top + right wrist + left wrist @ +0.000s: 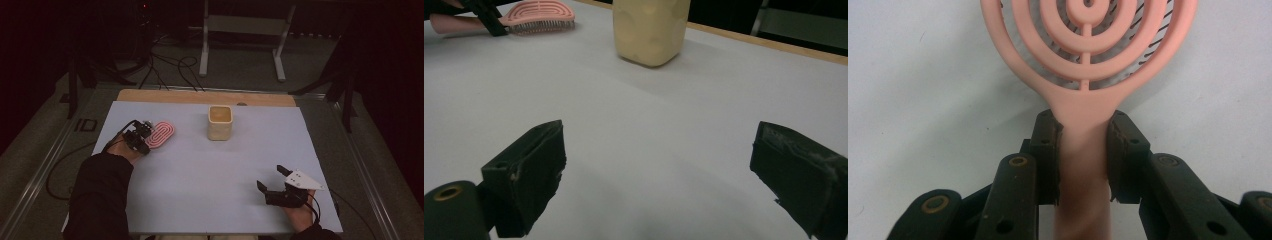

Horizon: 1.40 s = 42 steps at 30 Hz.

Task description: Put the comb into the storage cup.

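The pink hairbrush (pixel 1087 60) lies on the white table cover (pixel 210 165) toward the far left, bristles down and its slotted oval back facing up, so the flat handle sticks out toward my side — the one part a two-jaw tool can take cleanly. That is where I have my left gripper (pixel 1083 160): its pads sit against both sides of the handle just below the neck where the head widens, with no gap I can see, so I read it as clamped on the brush. Gripping near the neck rather than at the tail should, I think, keep the head from drooping or swinging once it leaves the table. In the high view the left gripper (pixel 137 140) comes at the brush (pixel 162 134) low and along the handle's line, which suits a flat thing lying on a flat surface. Near it, further right, stands a cream-coloured square cup (pixel 220 122), upright and open at the top, apart from the brush — a likely place to stand the brush in, handle first or head first I can't judge yet. My right gripper (pixel 272 180) waits well apart at the near right, jaws spread wide with nothing between them, leaving the middle of the table free.
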Each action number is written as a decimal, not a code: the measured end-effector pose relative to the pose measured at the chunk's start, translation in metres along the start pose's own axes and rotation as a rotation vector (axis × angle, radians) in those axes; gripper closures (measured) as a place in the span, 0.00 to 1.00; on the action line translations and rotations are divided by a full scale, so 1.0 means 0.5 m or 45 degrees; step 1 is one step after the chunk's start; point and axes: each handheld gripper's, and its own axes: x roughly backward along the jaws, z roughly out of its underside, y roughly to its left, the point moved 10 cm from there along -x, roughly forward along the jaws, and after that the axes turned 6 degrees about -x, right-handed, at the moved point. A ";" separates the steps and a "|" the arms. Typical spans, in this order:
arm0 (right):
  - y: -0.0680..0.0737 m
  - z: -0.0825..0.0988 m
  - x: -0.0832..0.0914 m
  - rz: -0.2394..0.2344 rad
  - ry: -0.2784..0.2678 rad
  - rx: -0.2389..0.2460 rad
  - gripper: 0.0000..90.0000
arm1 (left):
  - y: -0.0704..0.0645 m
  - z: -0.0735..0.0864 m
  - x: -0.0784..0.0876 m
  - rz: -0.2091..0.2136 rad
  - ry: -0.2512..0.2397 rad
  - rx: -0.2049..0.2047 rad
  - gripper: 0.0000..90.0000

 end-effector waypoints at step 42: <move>0.001 0.001 -0.001 -0.005 0.003 -0.001 0.08 | -0.055 -0.054 0.137 -0.026 -0.475 0.045 0.78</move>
